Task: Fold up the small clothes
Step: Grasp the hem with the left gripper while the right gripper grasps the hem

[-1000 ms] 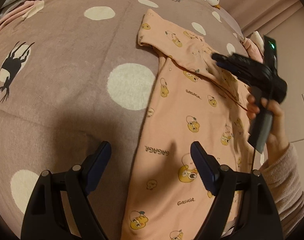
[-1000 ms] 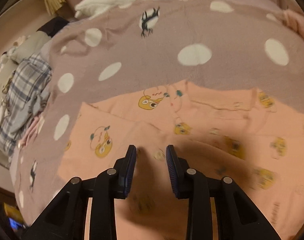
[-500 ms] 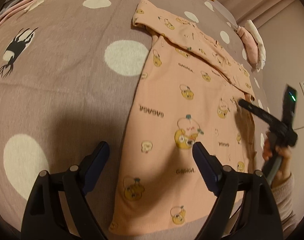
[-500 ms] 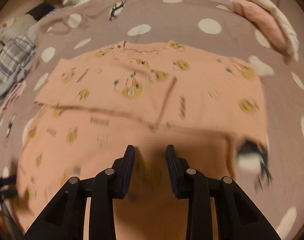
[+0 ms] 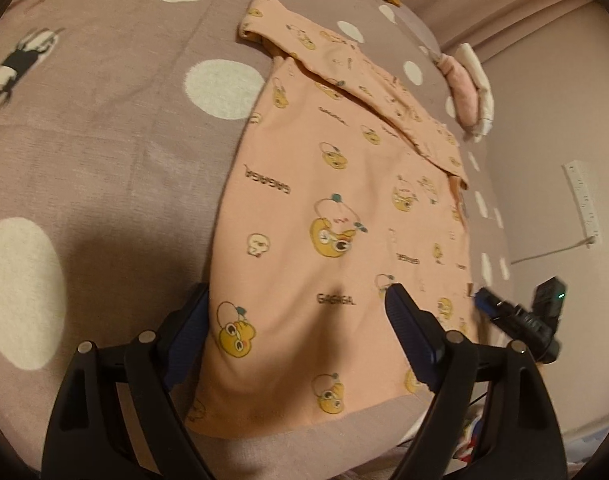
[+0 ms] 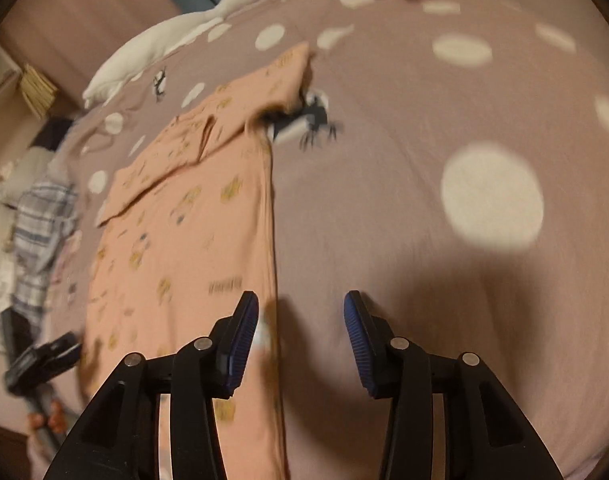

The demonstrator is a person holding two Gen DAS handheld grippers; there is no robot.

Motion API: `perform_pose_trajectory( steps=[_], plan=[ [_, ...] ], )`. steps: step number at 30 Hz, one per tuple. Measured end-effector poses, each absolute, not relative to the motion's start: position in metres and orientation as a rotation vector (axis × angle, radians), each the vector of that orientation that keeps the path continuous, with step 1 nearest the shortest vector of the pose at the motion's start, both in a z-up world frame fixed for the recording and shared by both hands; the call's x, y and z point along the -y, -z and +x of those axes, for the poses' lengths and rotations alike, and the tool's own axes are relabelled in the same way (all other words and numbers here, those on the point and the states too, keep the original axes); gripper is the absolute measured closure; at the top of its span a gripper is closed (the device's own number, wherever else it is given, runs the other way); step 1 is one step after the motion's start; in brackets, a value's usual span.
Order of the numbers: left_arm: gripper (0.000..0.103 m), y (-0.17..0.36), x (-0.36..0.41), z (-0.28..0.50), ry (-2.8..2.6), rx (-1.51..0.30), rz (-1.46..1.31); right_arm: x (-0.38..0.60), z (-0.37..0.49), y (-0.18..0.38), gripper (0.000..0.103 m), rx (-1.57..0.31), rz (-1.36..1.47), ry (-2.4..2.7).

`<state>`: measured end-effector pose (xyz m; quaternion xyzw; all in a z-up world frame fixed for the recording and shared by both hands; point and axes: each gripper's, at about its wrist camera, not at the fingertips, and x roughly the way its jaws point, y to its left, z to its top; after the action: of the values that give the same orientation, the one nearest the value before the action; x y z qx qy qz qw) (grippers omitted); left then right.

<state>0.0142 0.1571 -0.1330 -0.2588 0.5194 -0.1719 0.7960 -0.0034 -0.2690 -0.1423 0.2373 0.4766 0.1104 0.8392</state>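
Left wrist view first: the left gripper has its fingers spread wide at the bottom of the frame, straddling the near hem of the peach shirt with nothing pinched. Over in the right wrist view, the right gripper is opening its jaws as I watch, and they hold nothing; its left finger hangs over the shirt's side edge, the right one over bare bedspread.

Outward from there, the shirt lies flat on the dotted bedspread, filling the middle of the left view. Sleeves look folded across the top already (a flap lies over the chest in the upper right), so I'd say the first folds are done. What's left, by my guess, is bringing the hem up toward the collar.

Long axis runs from bottom centre up to the upper middle, hem nearest the left gripper, collar end farthest away.
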Motion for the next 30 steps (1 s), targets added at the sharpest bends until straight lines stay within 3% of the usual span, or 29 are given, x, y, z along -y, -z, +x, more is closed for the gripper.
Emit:
perform_pose_trajectory(
  steps=[12, 19, 30],
  plan=[
    [0.018, 0.139, -0.163, 0.048, 0.485, -1.114, -0.74, 0.242, 0.021, 0.159, 0.058, -1.004, 0.691, -0.399],
    [0.038, 0.143, -0.17, 0.016, 0.475, -1.146, -0.73, 0.244, 0.002, 0.163, 0.058, -1.042, 0.711, -0.491],
    [0.038, 0.144, -0.162, -0.018, 0.474, -1.15, -0.697, 0.229, -0.02, 0.167, 0.058, -1.149, 0.732, -0.596]
  ],
)
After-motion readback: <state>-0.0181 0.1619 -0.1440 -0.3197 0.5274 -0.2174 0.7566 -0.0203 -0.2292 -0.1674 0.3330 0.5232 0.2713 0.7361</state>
